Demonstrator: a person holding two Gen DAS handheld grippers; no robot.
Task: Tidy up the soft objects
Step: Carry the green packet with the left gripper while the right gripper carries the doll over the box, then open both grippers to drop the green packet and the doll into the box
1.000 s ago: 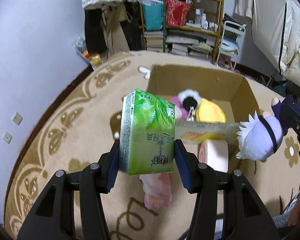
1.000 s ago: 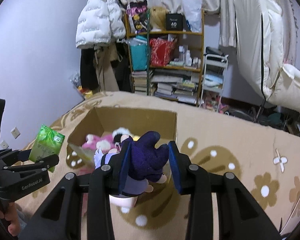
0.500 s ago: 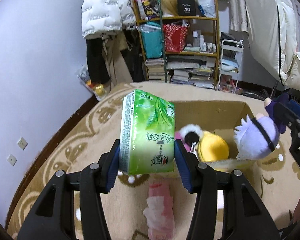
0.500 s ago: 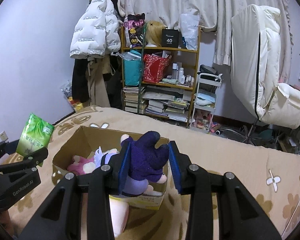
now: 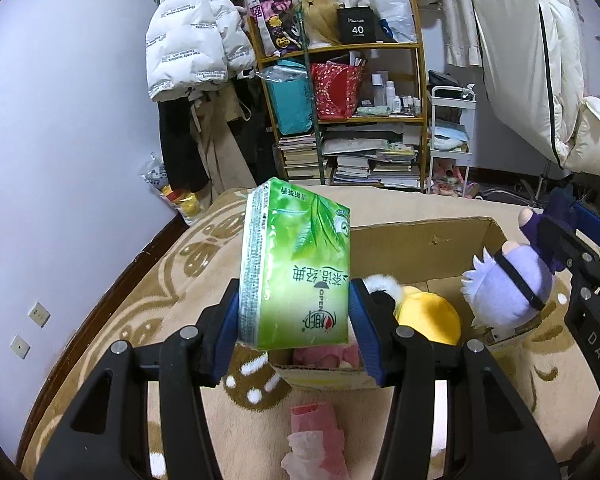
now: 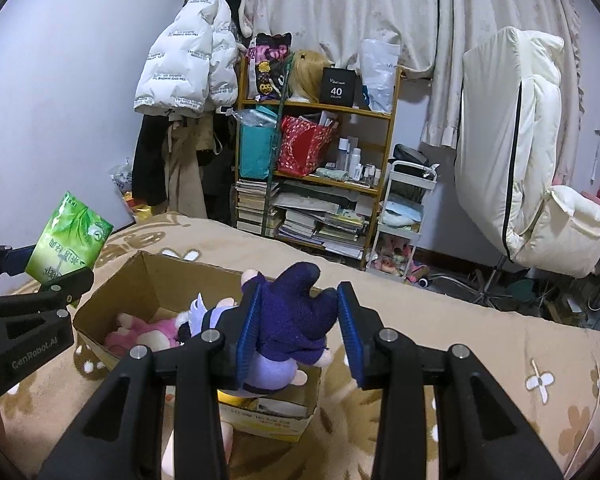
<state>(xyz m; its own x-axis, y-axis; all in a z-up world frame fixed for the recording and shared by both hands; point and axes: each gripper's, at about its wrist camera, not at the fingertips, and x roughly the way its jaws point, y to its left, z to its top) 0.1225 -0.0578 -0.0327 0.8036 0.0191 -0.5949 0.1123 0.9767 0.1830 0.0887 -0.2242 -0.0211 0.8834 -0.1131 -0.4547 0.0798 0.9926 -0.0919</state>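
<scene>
The left tool [image 5: 294, 320] is clamped on a green tissue pack [image 5: 296, 264], its blue pads pressed against the pack's two narrow sides; the pack stands upright between them, tilted slightly, with its printing upside down. Ahead of and below this tool sits an open cardboard box [image 5: 432, 236] on a beige patterned carpet [image 5: 160, 300]. Inside the box, just beyond the tool's right finger, lie a yellow plush [image 5: 428, 316] and a pink plush [image 5: 320, 354], the pink one partly hidden behind the pack. Nearer than the box, directly under the tool, a pink-and-white soft item [image 5: 316, 444] lies on the carpet. The right tool [image 6: 298, 326] grips a plush doll [image 6: 292, 320] by its dark purple clothing, both pads squeezing the fabric; the doll's pale lilac body hangs below the fingers, over the box's near right corner. In the left wrist view the same doll's white-haired head with a black band shows off to the right of the left tool, above the box's right edge. In the right wrist view the tissue pack is off to the far left, held above the box's left side. Far ahead of both tools stand a cluttered bookshelf [image 6: 320, 184] and a hanging white puffer jacket [image 6: 184, 68].
</scene>
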